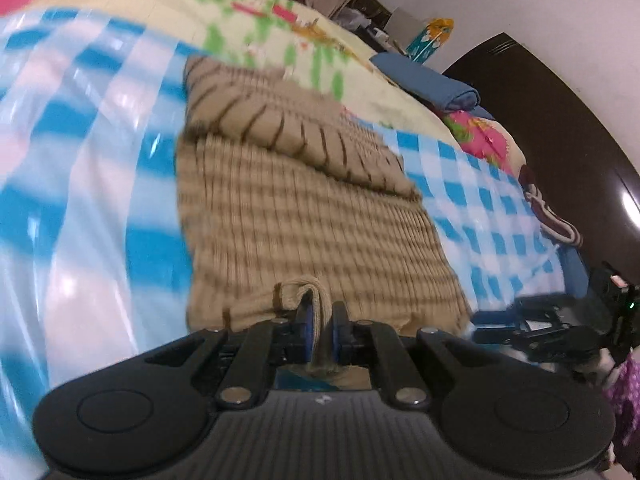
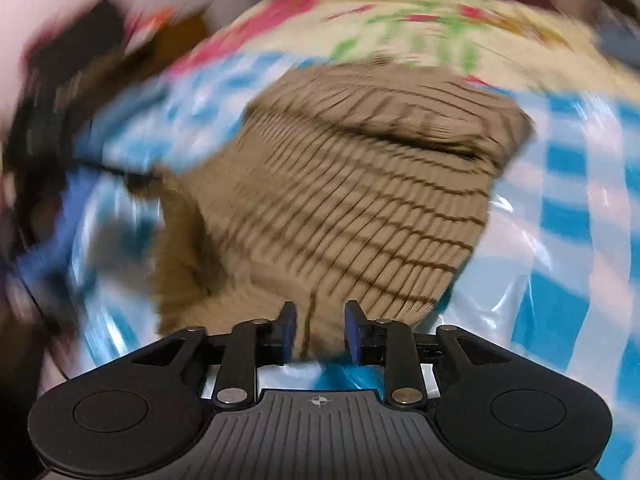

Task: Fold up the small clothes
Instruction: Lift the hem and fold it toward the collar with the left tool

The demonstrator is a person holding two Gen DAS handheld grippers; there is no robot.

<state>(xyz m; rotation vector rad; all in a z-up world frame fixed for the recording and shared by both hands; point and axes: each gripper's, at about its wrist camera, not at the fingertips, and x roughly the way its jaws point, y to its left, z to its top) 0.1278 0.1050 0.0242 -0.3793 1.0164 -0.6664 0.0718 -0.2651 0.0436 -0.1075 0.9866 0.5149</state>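
A small tan garment with thin brown stripes (image 1: 304, 216) lies on a blue and white checked plastic sheet (image 1: 92, 152); its far part is folded over in a thick band (image 1: 280, 120). My left gripper (image 1: 320, 320) is shut on the garment's near edge, a fold of cloth pinched between the blue pads. My right gripper (image 2: 320, 328) is open, its blue pads (image 2: 288, 330) on either side of the garment's near end (image 2: 340, 208). The right wrist view is blurred by motion.
A floral bedspread (image 1: 256, 28) lies under the sheet. A rolled blue cloth (image 1: 432, 84) and a dark striped garment (image 1: 548, 208) lie at the bed's right side. The other gripper (image 1: 560, 328) shows at the right edge, with a dark wooden door behind.
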